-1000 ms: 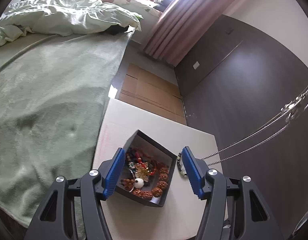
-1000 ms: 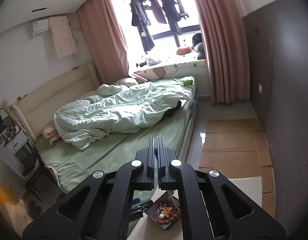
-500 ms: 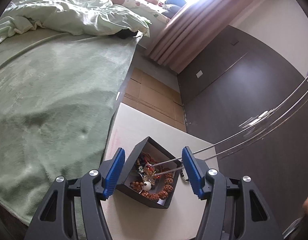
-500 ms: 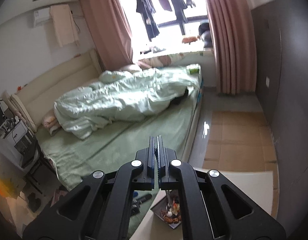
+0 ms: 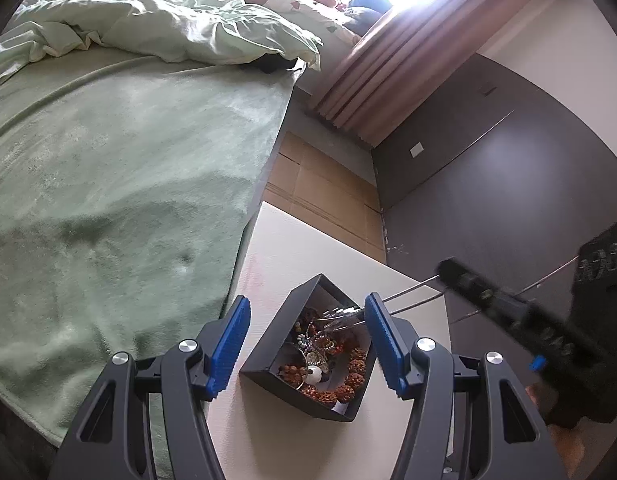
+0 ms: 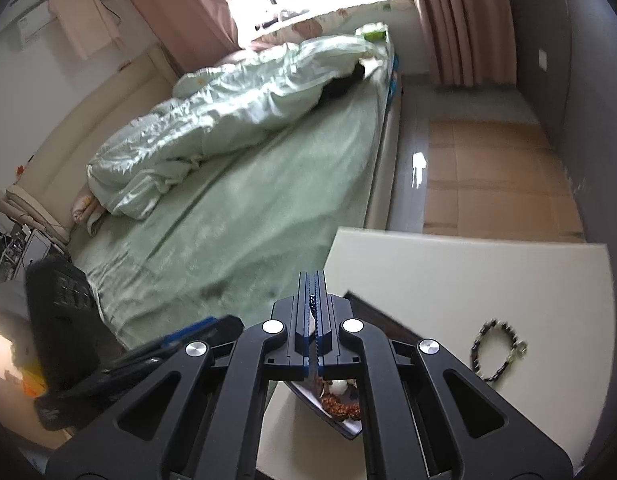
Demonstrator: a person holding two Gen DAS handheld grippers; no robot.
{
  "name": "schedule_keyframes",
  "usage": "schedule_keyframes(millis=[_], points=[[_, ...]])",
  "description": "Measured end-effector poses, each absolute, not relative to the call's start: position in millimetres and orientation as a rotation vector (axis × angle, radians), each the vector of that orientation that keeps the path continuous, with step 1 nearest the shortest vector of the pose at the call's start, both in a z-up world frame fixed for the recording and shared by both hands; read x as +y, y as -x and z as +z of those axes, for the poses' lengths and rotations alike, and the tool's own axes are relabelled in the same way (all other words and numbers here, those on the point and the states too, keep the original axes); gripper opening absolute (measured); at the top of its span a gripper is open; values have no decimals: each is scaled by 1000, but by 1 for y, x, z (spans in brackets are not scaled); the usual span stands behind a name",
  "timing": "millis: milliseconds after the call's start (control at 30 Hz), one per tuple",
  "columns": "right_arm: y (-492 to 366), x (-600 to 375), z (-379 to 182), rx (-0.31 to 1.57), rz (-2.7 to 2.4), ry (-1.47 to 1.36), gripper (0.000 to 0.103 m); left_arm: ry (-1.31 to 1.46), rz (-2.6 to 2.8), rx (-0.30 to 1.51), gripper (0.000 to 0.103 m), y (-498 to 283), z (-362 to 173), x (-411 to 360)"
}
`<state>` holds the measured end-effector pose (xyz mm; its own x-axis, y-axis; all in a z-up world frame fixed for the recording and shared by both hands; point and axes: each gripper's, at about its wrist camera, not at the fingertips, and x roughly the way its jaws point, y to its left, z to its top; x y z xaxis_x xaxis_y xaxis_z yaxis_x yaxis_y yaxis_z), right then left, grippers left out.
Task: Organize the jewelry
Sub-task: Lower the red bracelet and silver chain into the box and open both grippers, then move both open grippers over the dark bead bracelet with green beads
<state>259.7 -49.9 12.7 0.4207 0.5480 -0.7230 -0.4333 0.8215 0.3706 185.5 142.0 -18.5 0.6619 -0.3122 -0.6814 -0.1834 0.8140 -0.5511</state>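
A black open box (image 5: 268, 354) full of beaded jewelry stands on the white table (image 5: 308, 248). My left gripper (image 5: 307, 299) is open, its blue pads standing on either side of the box without pressing it. My right gripper (image 6: 314, 304) is shut on a thin silver chain (image 5: 412, 292), which runs from its blurred tip (image 5: 452, 270) down into the box. From the right wrist, the box (image 6: 340, 404) lies just under the shut fingers. A dark beaded bracelet (image 6: 496, 354) lies on the table (image 6: 468, 272) to the right of the box.
A bed with a green blanket (image 5: 108, 180) runs along the table's left edge. Cardboard sheets (image 6: 488, 176) cover the floor beyond the table. A dark wall (image 5: 508, 200) stands to the right. My left gripper (image 6: 180, 344) shows blurred at the lower left.
My right gripper has dropped steeply toward the table, and the hanging chain has come down into the box. My left gripper has shifted slightly, still open around the box.
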Motion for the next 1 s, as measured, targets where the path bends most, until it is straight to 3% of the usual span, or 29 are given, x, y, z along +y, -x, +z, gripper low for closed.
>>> schedule_keyframes(millis=[33, 67, 100, 133, 167, 200, 633, 1000], points=[[-262, -50, 9, 977, 620, -138, 6, 632, -77, 862, 57, -186, -19, 141], [-264, -51, 5, 996, 631, -146, 15, 630, -76, 864, 57, -187, -20, 140], [-264, -54, 3, 996, 636, -150, 34, 626, -76, 867, 57, -188, -20, 139], [-262, -58, 4, 979, 630, -149, 44, 622, -75, 869, 57, -188, -21, 138], [-261, -62, 6, 963, 621, -147, 62, 616, -75, 872, 57, -189, -21, 136], [-260, -70, 9, 940, 612, -153, 64, 609, -77, 875, 57, -190, -21, 134], [-269, -173, -6, 951, 525, -228, 64, 508, -122, 903, 57, -210, -23, 73], [-281, -247, -57, 1050, 447, -420, 64, 371, -177, 943, 53, -225, -32, 2]])
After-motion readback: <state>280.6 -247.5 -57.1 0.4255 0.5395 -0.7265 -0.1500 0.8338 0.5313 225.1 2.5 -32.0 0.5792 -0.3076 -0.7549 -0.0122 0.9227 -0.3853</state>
